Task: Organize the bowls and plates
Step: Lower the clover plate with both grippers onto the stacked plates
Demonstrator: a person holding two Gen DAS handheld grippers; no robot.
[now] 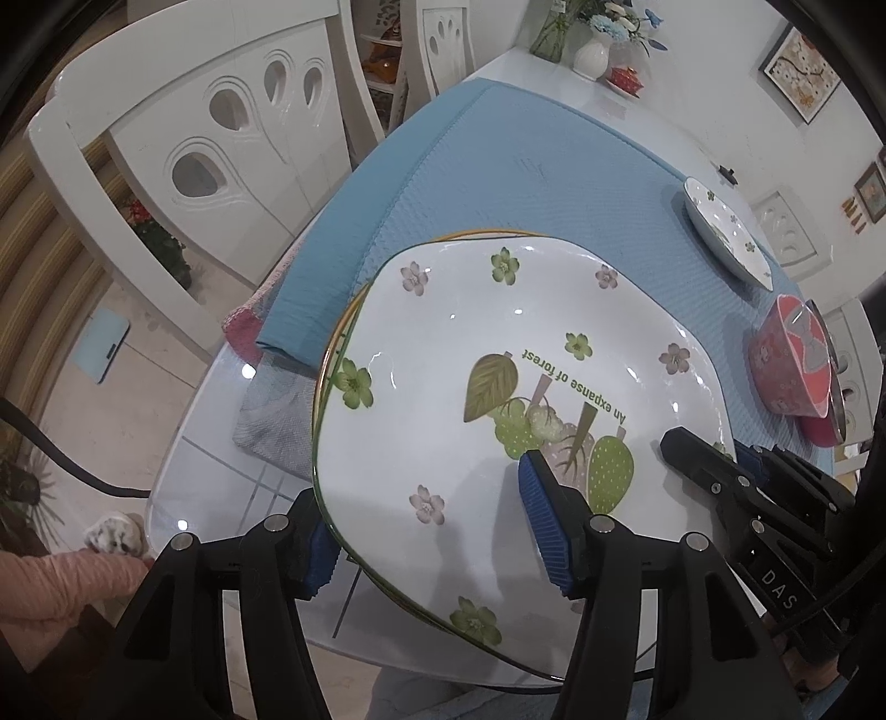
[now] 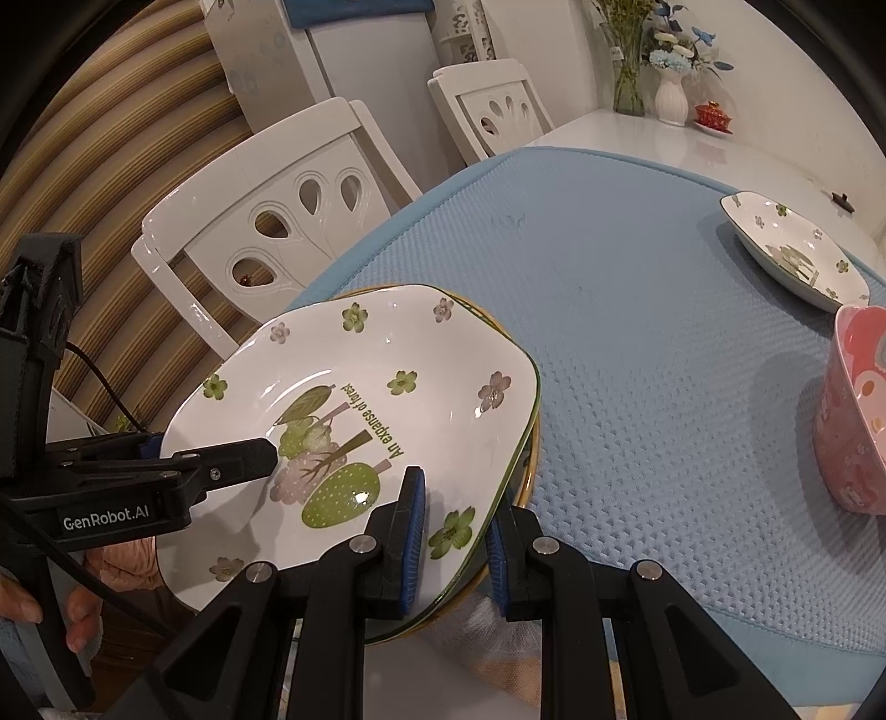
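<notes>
A white square plate with green and pink flowers (image 1: 443,365) (image 2: 387,399) lies on top of another plate with a yellow-green rim (image 1: 332,354) (image 2: 526,471) at the near edge of the blue mat. My left gripper (image 1: 426,531) straddles its near-left rim, one finger over it and one under. My right gripper (image 2: 457,531) straddles the near-right rim the same way. Both look closed on the plate rim. A second flowered plate (image 1: 725,232) (image 2: 792,255) and a pink bowl (image 1: 792,360) (image 2: 853,410) sit farther right.
The blue mat (image 1: 526,183) (image 2: 637,332) covers the white table (image 1: 232,471). White chairs (image 1: 210,138) (image 2: 266,221) stand on the left side. A vase with flowers (image 1: 592,50) (image 2: 673,94) and a red lidded cup (image 2: 711,116) stand at the far end.
</notes>
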